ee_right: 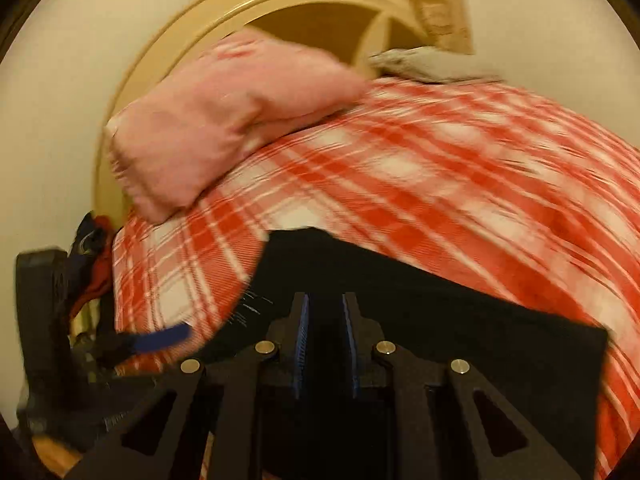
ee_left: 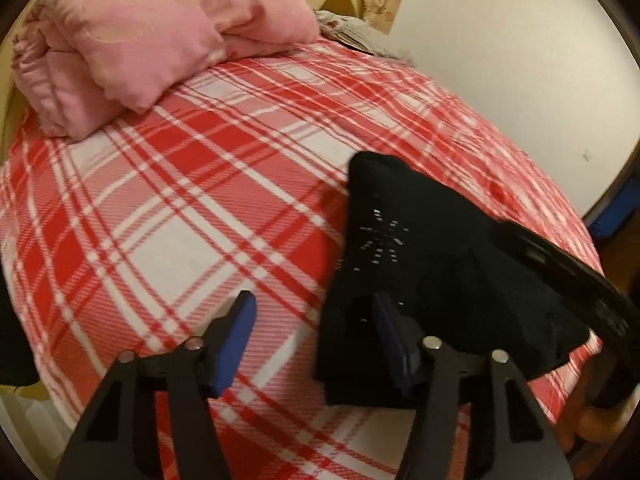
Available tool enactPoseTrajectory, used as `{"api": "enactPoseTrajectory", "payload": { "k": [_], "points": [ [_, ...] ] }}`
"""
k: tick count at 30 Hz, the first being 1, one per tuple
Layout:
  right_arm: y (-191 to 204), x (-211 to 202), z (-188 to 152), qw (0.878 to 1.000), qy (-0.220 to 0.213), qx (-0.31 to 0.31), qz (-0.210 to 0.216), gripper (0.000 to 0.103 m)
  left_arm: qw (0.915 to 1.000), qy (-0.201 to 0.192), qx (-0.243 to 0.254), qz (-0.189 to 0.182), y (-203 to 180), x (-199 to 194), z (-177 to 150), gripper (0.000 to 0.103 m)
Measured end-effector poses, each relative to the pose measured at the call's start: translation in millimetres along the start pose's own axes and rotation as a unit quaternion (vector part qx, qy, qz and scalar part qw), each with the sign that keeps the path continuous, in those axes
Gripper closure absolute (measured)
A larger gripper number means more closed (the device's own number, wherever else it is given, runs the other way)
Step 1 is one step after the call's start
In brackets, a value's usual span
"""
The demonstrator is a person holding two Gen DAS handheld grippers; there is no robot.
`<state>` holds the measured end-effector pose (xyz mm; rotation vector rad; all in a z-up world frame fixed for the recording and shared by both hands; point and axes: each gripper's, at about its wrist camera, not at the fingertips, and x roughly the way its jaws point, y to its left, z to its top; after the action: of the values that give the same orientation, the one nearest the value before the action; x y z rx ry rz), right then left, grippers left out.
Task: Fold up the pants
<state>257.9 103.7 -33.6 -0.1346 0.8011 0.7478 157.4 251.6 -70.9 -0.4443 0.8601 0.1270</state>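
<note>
Nearest the lens, the left gripper (ee_left: 316,344) stands wide with bare bedspread between its blue pads and one pad at the near edge of the black pants (ee_left: 420,264); the right gripper (ee_right: 326,336) is narrowed to a slim gap above the same garment, and whether cloth is pinched there cannot be told. The pants lie as a compact, layered bundle on the red-and-white plaid bedspread (ee_left: 168,216). They appear soft, limp and light, so they are best taken at a stacked edge or corner, all layers together; beyond lies a pink quilt (ee_left: 152,36).
</note>
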Motion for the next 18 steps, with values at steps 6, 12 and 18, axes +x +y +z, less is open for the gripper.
{"api": "enactPoseTrajectory", "payload": {
  "k": [6,12,18],
  "points": [
    [14,73,7,0.997,0.078,-0.022,0.020,0.086,0.9995,-0.002,-0.002,-0.031,1,3,0,0.043],
    [-21,87,13,0.992,0.062,0.068,0.082,0.088,0.9993,-0.009,-0.003,-0.036,-13,3,-7,0.063],
    [-4,79,15,0.997,0.048,0.042,0.044,0.088,0.9998,0.004,-0.011,-0.018,-14,1,-9,0.060]
  ]
}}
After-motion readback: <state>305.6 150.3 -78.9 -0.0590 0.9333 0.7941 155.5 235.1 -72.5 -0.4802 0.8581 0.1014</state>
